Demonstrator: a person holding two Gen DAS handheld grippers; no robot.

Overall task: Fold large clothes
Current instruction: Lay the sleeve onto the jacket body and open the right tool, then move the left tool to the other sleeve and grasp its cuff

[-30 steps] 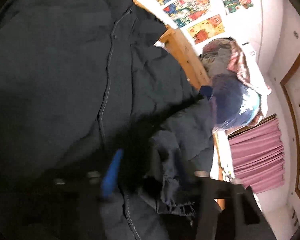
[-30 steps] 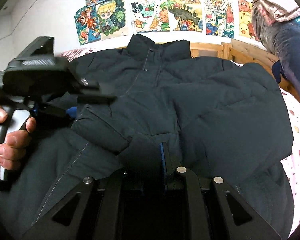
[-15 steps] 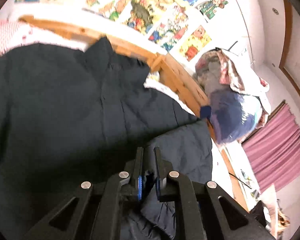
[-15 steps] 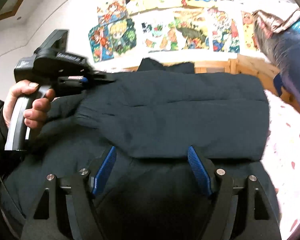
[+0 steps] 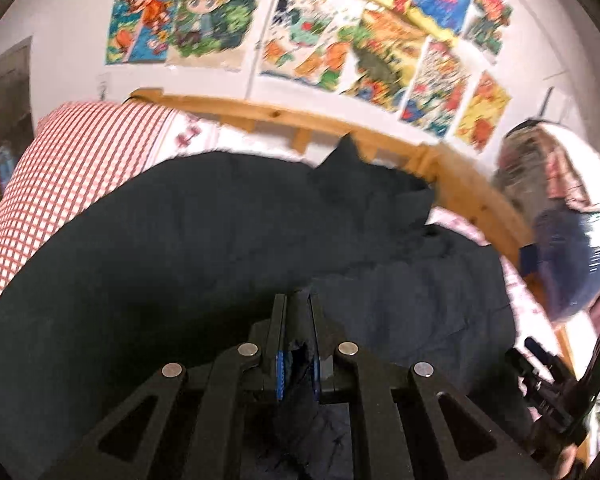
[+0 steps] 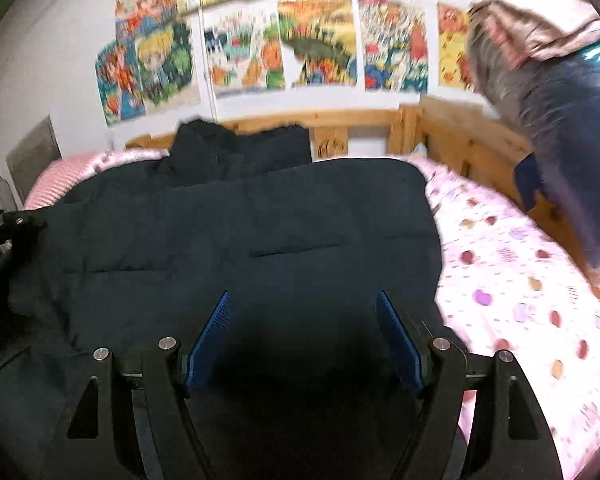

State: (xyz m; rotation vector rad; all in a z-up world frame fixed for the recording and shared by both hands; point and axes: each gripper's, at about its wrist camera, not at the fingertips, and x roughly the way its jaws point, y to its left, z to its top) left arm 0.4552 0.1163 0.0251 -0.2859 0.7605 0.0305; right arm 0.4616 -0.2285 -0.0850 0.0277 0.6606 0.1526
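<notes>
Clamped on a pinch of dark fabric, my left gripper [image 5: 298, 316] sits at 6 o'clock of the left wrist view, its blue pads pressed nearly together with a frayed edge of the jacket [image 5: 204, 248] bunched between them. Beside it, my right gripper [image 6: 304, 320] has its two blue-padded fingers [image 6: 210, 336] spread wide apart above the cloth, gripping nothing. From the left wrist view the right tool's black body [image 5: 556, 384] shows at 4 o'clock.

Jacket: large, padded, very dark navy to black, with faint horizontal quilting seams [image 6: 292, 250]. It lies across the bed, folded into a broad, roughly rectangular block with a fairly straight right edge. Its stand-up collar [image 6: 204, 140] points toward 12 o'clock, near the wooden headboard [image 6: 340, 128].

Bedding: a pink sheet with coloured dots [image 6: 520, 272] at 3 o'clock; a red-checked pillow [image 5: 72, 152] at 9 o'clock in the left view.

Far field: a heap of clothes [image 6: 560, 92] draped on the bed rail at 2 o'clock, and colourful cartoon drawings [image 6: 280, 40] taped to the white wall at 12 o'clock.
</notes>
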